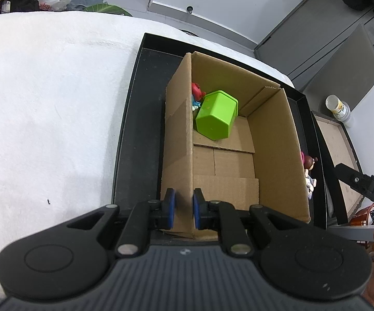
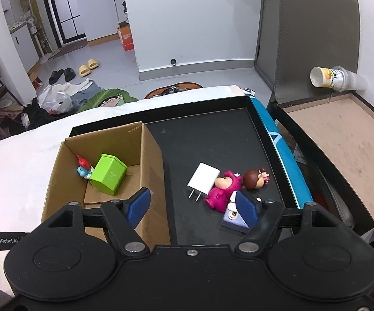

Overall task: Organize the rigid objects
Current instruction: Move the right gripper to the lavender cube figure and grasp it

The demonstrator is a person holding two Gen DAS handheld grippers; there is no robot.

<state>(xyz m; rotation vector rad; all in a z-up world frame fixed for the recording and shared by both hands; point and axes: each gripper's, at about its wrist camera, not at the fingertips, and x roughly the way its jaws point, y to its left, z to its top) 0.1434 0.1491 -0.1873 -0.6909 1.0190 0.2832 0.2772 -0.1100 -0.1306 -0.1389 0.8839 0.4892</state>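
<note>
A cardboard box (image 1: 272, 140) (image 2: 150, 155) stands in a black tray (image 1: 140, 119) (image 2: 212, 140). My left gripper (image 1: 184, 208) is shut on the box's near left wall. Inside lie a green hexagonal container (image 1: 214, 118) (image 2: 108, 175) on its side and a small red and blue figure (image 1: 196, 96) (image 2: 83, 168). On the tray floor to the right of the box lie a white charger plug (image 2: 203, 180), a pink figure (image 2: 223, 189), a brown-haired doll (image 2: 255, 178) (image 1: 308, 163) and a lilac piece (image 2: 232, 217). My right gripper (image 2: 192, 207) hangs open above the tray, nothing between its pads.
The tray rests on a white cloth-covered surface (image 1: 52, 119). A stack of plastic cups (image 2: 334, 77) (image 1: 338, 107) and a brown-topped table (image 2: 342, 145) lie to the right. A blue strip (image 2: 282, 150) runs along the tray's right rim. Clutter and slippers (image 2: 88, 67) cover the floor behind.
</note>
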